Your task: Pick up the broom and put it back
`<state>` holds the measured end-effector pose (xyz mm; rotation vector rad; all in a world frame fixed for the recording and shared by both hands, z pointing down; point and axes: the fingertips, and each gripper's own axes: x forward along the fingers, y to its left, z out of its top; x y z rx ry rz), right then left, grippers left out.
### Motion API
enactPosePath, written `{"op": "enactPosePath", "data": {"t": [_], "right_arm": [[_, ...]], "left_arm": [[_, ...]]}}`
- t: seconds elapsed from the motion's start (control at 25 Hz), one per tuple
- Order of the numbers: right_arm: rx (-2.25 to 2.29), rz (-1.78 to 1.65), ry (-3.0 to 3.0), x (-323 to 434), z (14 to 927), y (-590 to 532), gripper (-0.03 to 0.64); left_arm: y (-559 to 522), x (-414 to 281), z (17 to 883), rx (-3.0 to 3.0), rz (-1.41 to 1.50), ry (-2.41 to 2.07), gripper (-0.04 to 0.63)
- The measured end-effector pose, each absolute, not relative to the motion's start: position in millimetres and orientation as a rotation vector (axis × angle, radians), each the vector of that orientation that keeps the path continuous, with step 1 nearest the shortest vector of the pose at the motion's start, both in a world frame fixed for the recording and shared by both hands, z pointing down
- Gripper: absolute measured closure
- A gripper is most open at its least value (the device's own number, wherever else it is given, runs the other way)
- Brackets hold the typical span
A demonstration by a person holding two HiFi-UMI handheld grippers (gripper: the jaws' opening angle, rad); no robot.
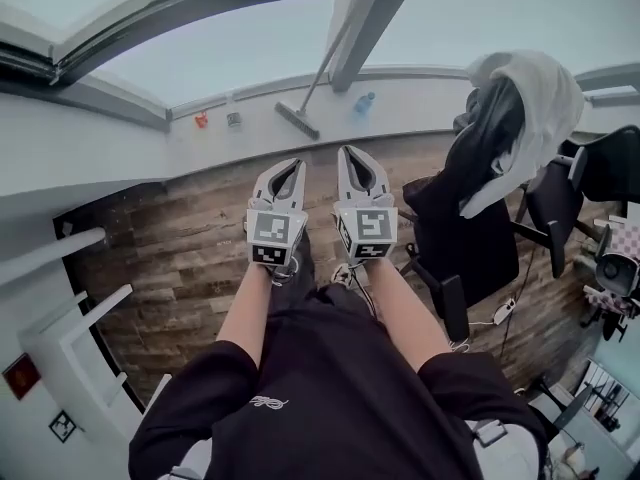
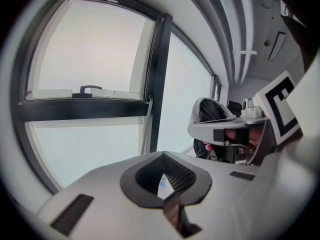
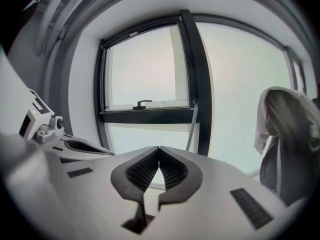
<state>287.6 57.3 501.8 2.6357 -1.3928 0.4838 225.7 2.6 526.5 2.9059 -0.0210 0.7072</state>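
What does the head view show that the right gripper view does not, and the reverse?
Only the head view: the broom head on the sill, the wooden floor, the person's arms. Only the right gripper view: the ribs on the right gripper's pads, tips touching. Both: the broom stick, the chair with the white cloth, the left gripper.

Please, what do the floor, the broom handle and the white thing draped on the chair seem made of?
Floor: wood or wood-look laminate, matte; brown planks with grain and seams. Broom handle: thin, straight, pale grey, perhaps metal or plastic; too small to tell. White cover: soft fabric; it hangs in folds.
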Motion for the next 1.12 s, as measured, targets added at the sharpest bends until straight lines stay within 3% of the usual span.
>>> {"op": "enactPosePath", "data": {"t": [0.48,0.52,0.64,1.12], "right_arm": [[2.795,0.566,-1.110,413,582,-17,0.592],[2.800,0.575,-1.097,422,590,-20,0.581],[2.822,0.614,-1.073,453,616,-35,0.437],[2.871,0.823,-0.915,556,718,-82,0.397]], "left_arm": [[-85,329,591,2.853,0.771,0.097,0.595],[-89,330,597,2.842,0.778,0.090,0.595],[-107,331,615,2.793,0.788,0.049,0.595],[-136,303,658,2.721,0.877,0.019,0.595]]}}
